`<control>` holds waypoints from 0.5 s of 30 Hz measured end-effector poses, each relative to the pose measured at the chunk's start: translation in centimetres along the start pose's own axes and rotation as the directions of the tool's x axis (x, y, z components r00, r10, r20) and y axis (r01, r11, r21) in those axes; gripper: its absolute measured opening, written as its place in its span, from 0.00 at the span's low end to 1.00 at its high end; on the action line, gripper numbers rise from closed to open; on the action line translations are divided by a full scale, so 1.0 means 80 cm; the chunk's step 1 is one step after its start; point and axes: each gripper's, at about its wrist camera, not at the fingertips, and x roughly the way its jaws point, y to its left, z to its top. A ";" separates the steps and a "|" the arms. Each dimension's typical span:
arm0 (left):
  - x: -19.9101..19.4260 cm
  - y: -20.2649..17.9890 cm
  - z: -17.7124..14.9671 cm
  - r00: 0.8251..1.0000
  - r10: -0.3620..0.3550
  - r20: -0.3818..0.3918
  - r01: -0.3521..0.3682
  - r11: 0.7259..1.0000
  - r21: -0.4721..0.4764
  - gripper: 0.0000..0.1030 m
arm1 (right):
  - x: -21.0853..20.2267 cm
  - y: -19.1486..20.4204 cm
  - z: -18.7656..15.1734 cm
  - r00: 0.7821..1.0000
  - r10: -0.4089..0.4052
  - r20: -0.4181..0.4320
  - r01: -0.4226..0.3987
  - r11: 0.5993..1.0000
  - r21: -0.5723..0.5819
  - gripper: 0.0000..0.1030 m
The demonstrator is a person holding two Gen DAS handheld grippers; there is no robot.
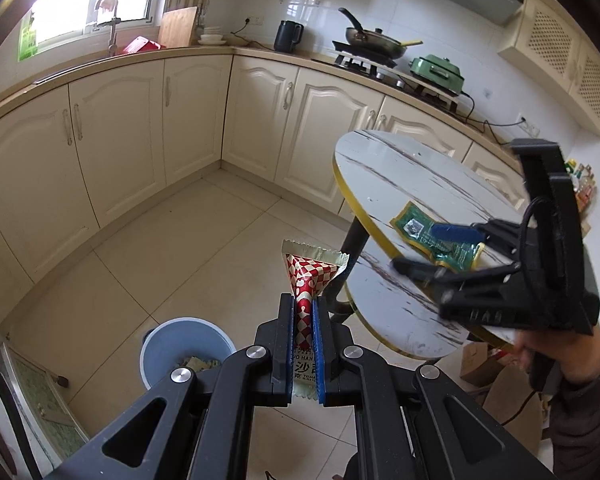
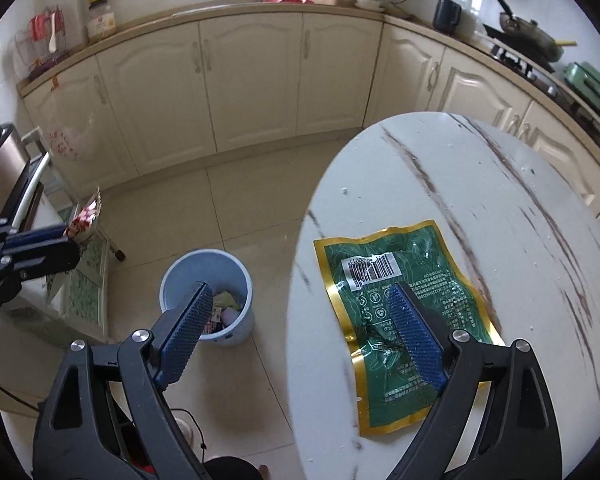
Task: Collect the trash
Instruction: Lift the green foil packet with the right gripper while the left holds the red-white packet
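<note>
Two wrappers pending | left gripper [image 1: 304, 320] is clenching red checkered sachet [image 1: 309, 276], bin [image 2: 206, 294] waiting at 7 o'clock | right gripper [image 2: 300, 332] is hovering, jaws spread, over green packet [image 2: 400, 320] on table [image 2: 480, 200] | next: dropping sachet, then straddling and pinching packet's edge.

Two wrappers: red-checked wrapper [image 1: 310, 280], green wrapper [image 2: 400, 320]; one bin [image 2: 172, 276].
</note>
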 end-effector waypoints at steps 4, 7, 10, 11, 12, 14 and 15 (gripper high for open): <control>-0.012 0.010 -0.011 1.000 -0.010 0.010 0.010 1.000 -0.006 0.04 | -0.021 -0.026 -0.007 0.999 -0.022 0.026 0.022 0.999 0.028 0.81; -0.015 0.012 -0.013 1.000 -0.015 0.014 0.015 1.000 -0.006 0.04 | -0.015 -0.055 -0.017 0.999 0.041 0.024 -0.044 0.992 0.115 0.81; -0.017 0.012 -0.018 1.000 -0.020 0.015 0.020 1.000 -0.002 0.04 | -0.006 -0.061 -0.020 0.994 0.104 0.022 -0.106 0.986 0.129 0.83; -0.018 0.012 -0.018 1.000 -0.021 0.014 0.021 1.000 -0.001 0.04 | -0.003 -0.057 -0.019 0.994 0.105 0.022 -0.107 0.986 0.124 0.83; -0.019 0.012 -0.019 1.000 -0.019 0.013 0.019 1.000 -0.002 0.04 | -0.001 -0.054 -0.018 0.994 0.107 0.025 -0.109 0.987 0.120 0.83; -0.019 0.016 -0.015 1.000 -0.017 0.013 0.017 1.000 -0.002 0.04 | 0.004 -0.045 -0.012 0.993 0.119 0.026 -0.121 0.986 0.117 0.83; -0.021 0.018 -0.016 1.000 -0.015 0.014 0.015 1.000 -0.005 0.04 | 0.007 -0.040 -0.007 0.994 0.112 0.021 -0.113 0.987 0.112 0.83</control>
